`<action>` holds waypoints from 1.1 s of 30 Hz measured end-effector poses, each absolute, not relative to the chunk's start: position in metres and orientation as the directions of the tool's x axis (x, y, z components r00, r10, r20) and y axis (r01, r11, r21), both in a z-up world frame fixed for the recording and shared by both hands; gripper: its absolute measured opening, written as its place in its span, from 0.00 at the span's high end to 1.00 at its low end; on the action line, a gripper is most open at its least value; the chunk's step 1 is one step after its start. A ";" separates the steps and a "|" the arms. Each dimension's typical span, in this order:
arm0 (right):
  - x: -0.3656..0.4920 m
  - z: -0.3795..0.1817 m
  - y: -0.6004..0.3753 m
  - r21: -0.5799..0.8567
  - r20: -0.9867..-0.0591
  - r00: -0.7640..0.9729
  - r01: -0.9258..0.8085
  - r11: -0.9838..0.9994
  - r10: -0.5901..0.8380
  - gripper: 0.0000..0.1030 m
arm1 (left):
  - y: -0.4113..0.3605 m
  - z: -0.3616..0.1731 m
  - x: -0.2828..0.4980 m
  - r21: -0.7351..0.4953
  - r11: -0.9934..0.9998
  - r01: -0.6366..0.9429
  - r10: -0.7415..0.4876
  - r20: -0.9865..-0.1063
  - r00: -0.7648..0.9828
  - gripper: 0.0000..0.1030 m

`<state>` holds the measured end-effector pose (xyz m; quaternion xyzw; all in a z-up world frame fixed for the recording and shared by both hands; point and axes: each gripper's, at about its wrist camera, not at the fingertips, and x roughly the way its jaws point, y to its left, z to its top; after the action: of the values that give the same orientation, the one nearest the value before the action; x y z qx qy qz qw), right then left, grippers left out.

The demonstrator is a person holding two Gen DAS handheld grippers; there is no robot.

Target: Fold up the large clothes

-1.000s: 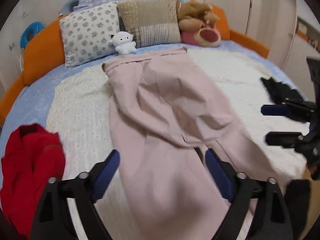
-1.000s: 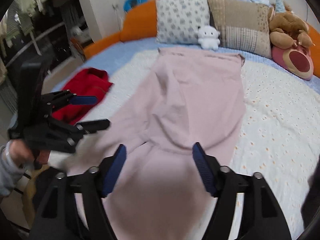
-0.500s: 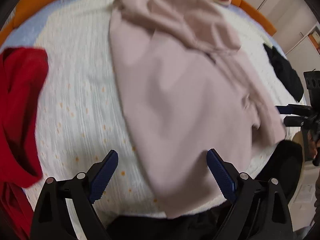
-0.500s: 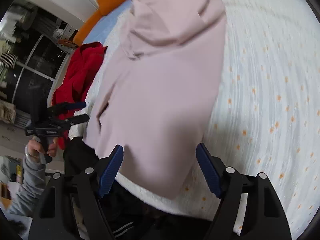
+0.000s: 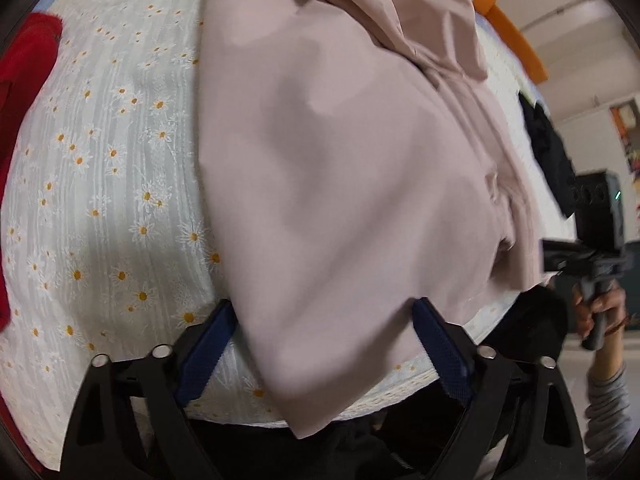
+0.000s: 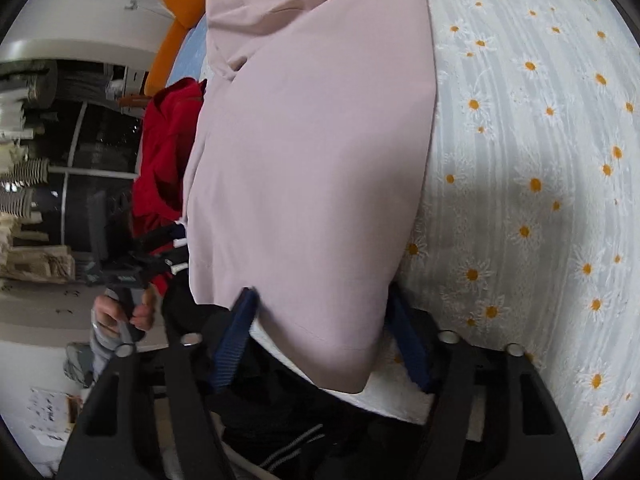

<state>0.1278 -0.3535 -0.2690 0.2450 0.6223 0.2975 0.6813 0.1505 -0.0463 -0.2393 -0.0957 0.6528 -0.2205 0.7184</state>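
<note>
Lying spread along the bed (image 5: 100, 208), over the daisy-print bedspread (image 6: 540, 200): pink trousers (image 5: 340, 160), hems hanging just over the near edge. Straddling one leg end, the left gripper (image 5: 324, 344), jaws having just been closing a little yet standing wide, blue pads (image 5: 204, 356) flanking the fabric with no visible pinch. Straddling the other leg end (image 6: 320, 320), the right gripper (image 6: 320, 332), jaws having just been closing further, cloth between them, pads beside the hem without clearly pressing it.

Looking thin, light and limp, by the soft creases near the waist; likely draping and sagging once lifted, sliding easily over the bedspread, and slipping from a shallow pinch. Best taking hold at the hemmed leg ends, where the doubled cloth gives more to bite, one gripper per leg, then carrying both up toward the waistband together. Sitting off at the bed's side, a red garment (image 6: 168, 148), clear of the fold.
</note>
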 end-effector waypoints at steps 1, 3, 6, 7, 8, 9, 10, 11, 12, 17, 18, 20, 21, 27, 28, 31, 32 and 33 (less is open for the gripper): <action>0.128 -0.269 -0.356 0.722 -0.684 0.053 -0.093 0.685 0.728 0.64 | -0.043 -0.238 0.151 -0.429 0.886 0.178 -0.444 -0.894 0.056 0.34; 0.130 -0.272 -0.361 0.757 -0.647 0.069 -0.061 0.651 0.759 0.82 | -0.035 -0.235 0.153 -0.434 0.887 0.159 -0.448 -0.892 0.063 0.49; 0.133 -0.268 -0.366 0.806 -0.586 0.086 -0.047 0.591 0.806 0.89 | -0.021 -0.228 0.155 -0.484 0.867 0.113 -0.493 -0.867 0.069 0.64; 0.134 -0.264 -0.367 0.829 -0.552 0.094 -0.043 0.558 0.828 0.89 | -0.015 -0.226 0.156 -0.515 0.853 0.090 -0.521 -0.851 0.068 0.66; 0.136 -0.259 -0.369 0.841 -0.534 0.095 -0.046 0.540 0.840 0.89 | -0.011 -0.224 0.158 -0.533 0.843 0.076 -0.537 -0.841 0.066 0.67; 0.137 -0.257 -0.371 0.846 -0.524 0.095 -0.054 0.530 0.846 0.89 | -0.006 -0.222 0.160 -0.559 0.827 0.061 -0.563 -0.824 0.062 0.68; 0.139 -0.251 -0.372 0.850 -0.516 0.101 -0.061 0.523 0.851 0.89 | 0.001 -0.221 0.162 -0.584 0.811 0.041 -0.585 -0.808 0.062 0.71; 0.140 -0.246 -0.372 0.860 -0.499 0.099 -0.063 0.506 0.861 0.89 | 0.006 -0.221 0.163 -0.599 0.800 0.028 -0.600 -0.798 0.056 0.71; 0.142 -0.242 -0.372 0.872 -0.479 0.098 -0.066 0.486 0.873 0.89 | 0.011 -0.220 0.163 -0.619 0.786 0.017 -0.619 -0.784 0.048 0.71; 0.144 -0.233 -0.373 0.879 -0.466 0.085 -0.076 0.472 0.881 0.89 | 0.022 -0.208 0.160 -0.716 0.698 0.010 -0.716 -0.697 0.039 0.82; 0.144 -0.233 -0.372 0.880 -0.463 0.081 -0.075 0.469 0.882 0.89 | 0.021 -0.204 0.159 -0.714 0.700 0.023 -0.714 -0.699 0.040 0.82; 0.148 -0.234 -0.372 0.890 -0.446 0.082 -0.068 0.452 0.891 0.89 | 0.017 -0.204 0.160 -0.723 0.691 0.015 -0.723 -0.690 0.035 0.82; 0.150 -0.235 -0.374 0.901 -0.424 0.088 -0.058 0.430 0.901 0.89 | 0.015 -0.204 0.161 -0.741 0.672 0.001 -0.740 -0.671 0.040 0.84; 0.168 -0.205 -0.390 0.933 -0.312 0.163 -0.134 0.334 0.936 0.92 | 0.010 -0.167 0.190 -0.824 0.561 0.073 -0.826 -0.553 0.108 0.90; 0.179 -0.193 -0.394 0.933 -0.292 0.186 -0.160 0.322 0.938 0.92 | 0.008 -0.158 0.199 -0.834 0.545 0.090 -0.836 -0.534 0.125 0.90; 0.214 -0.167 -0.400 0.926 -0.262 0.243 -0.211 0.314 0.934 0.93 | 0.014 -0.132 0.234 -0.855 0.503 0.125 -0.856 -0.473 0.207 0.90; 0.227 -0.161 -0.403 0.927 -0.250 0.262 -0.214 0.309 0.932 0.93 | 0.017 -0.126 0.248 -0.862 0.490 0.131 -0.861 -0.455 0.227 0.90; 0.245 -0.155 -0.406 0.929 -0.236 0.271 -0.219 0.298 0.933 0.93 | 0.019 -0.120 0.267 -0.868 0.478 0.133 -0.863 -0.437 0.252 0.90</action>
<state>0.2446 -0.4060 -0.1548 0.4147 0.4306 0.4230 0.6809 0.2666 0.0192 -0.1198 -0.3670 0.4975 -0.3553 0.7011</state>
